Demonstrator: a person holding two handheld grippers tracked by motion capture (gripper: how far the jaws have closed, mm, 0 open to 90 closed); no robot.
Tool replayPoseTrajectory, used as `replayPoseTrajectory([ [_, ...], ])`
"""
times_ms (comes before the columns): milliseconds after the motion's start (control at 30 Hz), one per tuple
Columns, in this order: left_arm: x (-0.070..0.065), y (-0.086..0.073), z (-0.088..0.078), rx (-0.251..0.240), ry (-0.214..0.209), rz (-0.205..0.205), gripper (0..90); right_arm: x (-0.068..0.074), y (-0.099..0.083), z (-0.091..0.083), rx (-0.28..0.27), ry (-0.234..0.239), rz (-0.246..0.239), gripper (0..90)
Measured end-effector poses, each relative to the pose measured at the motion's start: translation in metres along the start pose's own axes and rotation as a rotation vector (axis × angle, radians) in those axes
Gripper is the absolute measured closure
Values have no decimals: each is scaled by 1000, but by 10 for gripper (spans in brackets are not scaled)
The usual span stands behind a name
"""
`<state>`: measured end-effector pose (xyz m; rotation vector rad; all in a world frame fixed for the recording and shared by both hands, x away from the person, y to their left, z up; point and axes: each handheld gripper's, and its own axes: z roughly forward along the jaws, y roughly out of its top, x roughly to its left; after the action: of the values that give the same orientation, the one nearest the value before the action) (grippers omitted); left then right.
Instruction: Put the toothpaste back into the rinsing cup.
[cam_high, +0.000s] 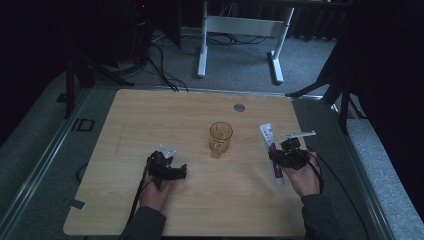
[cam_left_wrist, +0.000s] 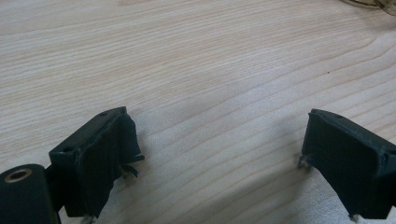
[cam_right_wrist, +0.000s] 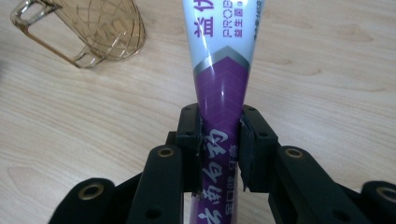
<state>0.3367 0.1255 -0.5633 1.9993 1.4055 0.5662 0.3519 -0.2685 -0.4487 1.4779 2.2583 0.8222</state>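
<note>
Toothpaste tube (cam_right_wrist: 223, 88) is sitting clamped between the jaws of your right gripper (cam_right_wrist: 222, 144); you are pinching it across its purple lower half, pads pressing in from both sides, so the white crimped end is pointing away from you and the cap end is trailing back under your hand; gripping it there, near the stiffer part, is likely keeping it from folding. From above, the tube (cam_high: 270, 145) is lying low along the right side of the wooden table (cam_high: 150, 120), with your right gripper (cam_high: 286, 156) set across it. Just beyond, the amber cup (cam_high: 220, 137) is standing upright near the table's middle, apart from the tube, handle toward you; it looks like the place the tube is bound for. Your left gripper (cam_high: 167, 167) is resting on the table well to the cup's left; its jaws are standing spread wide over bare wood, gripping nothing, seemingly waiting clear of the work.
</note>
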Motion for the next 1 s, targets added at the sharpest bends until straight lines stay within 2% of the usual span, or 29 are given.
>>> replayPoseTrajectory([
  [267, 0, 0, 0, -1, 0, -1, 78, 0, 4, -4, -60, -10, 10, 729],
  [500, 0, 0, 0, -1, 0, -2, 78, 4, 9, -9, -130, -17, -1, 730],
  [1000, 0, 0, 0, -2, 1, -1, 78, 8, 21, -13, -190, -17, 4, 730],
])
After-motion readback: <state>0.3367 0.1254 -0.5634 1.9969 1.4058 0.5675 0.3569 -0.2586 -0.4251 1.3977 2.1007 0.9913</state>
